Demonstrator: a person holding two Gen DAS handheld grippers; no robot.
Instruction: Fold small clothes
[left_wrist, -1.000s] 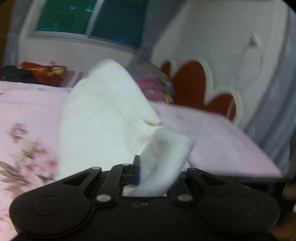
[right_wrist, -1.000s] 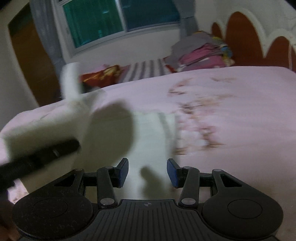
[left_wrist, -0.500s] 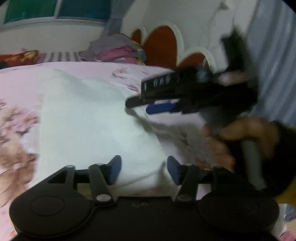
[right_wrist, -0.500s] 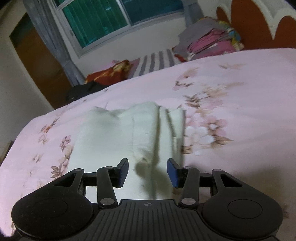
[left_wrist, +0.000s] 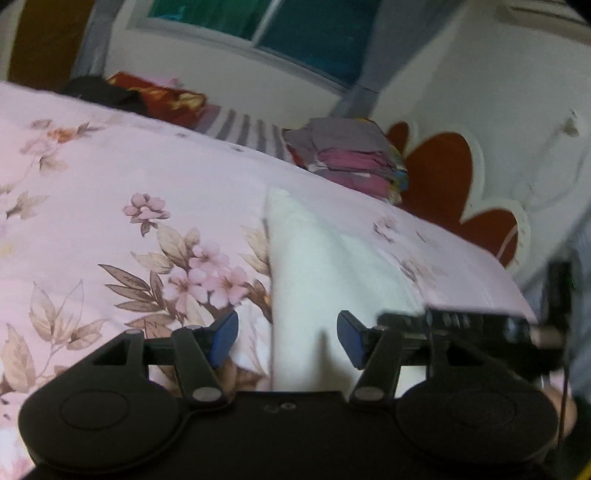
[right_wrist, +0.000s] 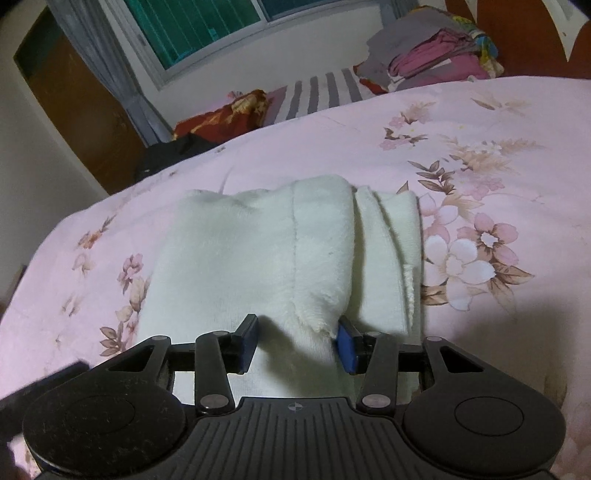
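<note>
Right wrist view: the near end of the white cloth (right_wrist: 258, 254) is hidden under the right gripper (right_wrist: 295, 343), whose jaws are spread around a fold, while the left gripper (left_wrist: 286, 339) is held wide open over the cloth on the pink bed (right_wrist: 480, 122).

white garment (right_wrist: 258, 258): near edge hidden under right hand-held gripper (right_wrist: 295, 341) | left view: blurred

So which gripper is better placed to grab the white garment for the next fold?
Right, probably. The right gripper is open with a raised fold of the white garment between its fingers; the left gripper, also open, straddles only its edge.
</note>
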